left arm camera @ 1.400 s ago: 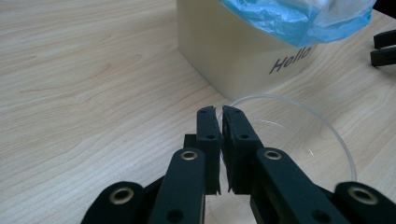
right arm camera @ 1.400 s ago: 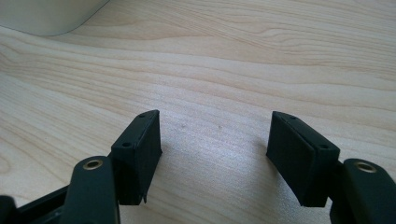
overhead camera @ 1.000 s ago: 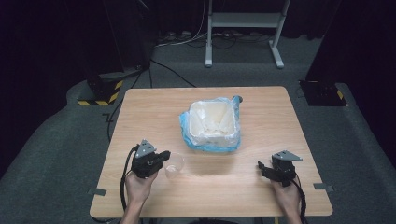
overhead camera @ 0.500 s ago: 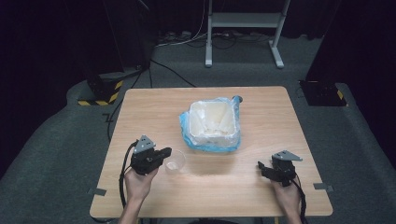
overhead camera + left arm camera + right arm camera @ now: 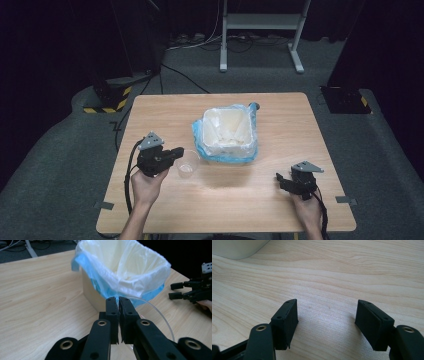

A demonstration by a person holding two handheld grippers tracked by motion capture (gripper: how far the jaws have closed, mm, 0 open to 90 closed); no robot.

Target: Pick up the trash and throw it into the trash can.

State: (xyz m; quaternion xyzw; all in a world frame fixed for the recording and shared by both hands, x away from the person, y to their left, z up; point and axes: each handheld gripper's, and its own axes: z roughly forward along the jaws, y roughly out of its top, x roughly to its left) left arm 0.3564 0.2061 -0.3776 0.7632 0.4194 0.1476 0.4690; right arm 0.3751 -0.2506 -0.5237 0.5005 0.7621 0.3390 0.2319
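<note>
A: Item one. We list the left gripper [image 5: 176, 154], its black jaws pressed all but together on the thin rim of a clear plastic cup [image 5: 186, 169]. In the left gripper view the rim arcs out to one side of the fingertips [image 5: 111, 305] and curves back under them.

B: Why held there, do we think?

A: We judge the wall is the only part thin enough to pinch; a grip by the lip lets the cup be carried mouth up. Material: transparent, thin, glossy, round, apparently empty.

B: Item two?

A: The bin [image 5: 227, 131], just ahead of those fingertips. Boxy, pale, hard-sided, lined with a crinkled white bag [image 5: 125, 262] whose blue edge is folded down over the rim. The mouth stands open, and we suppose the cup is bound for it.

B: And the other hand?

A: The right gripper [image 5: 281, 180], well apart from cup and bin, jaws spread wide with nothing between the pads [image 5: 287, 321] but bare table [image 5: 280, 125]. We take it to be parked clear of the work.

B: Table surface?

A: Light wood grain, smooth, matte, square-cornered.
</note>
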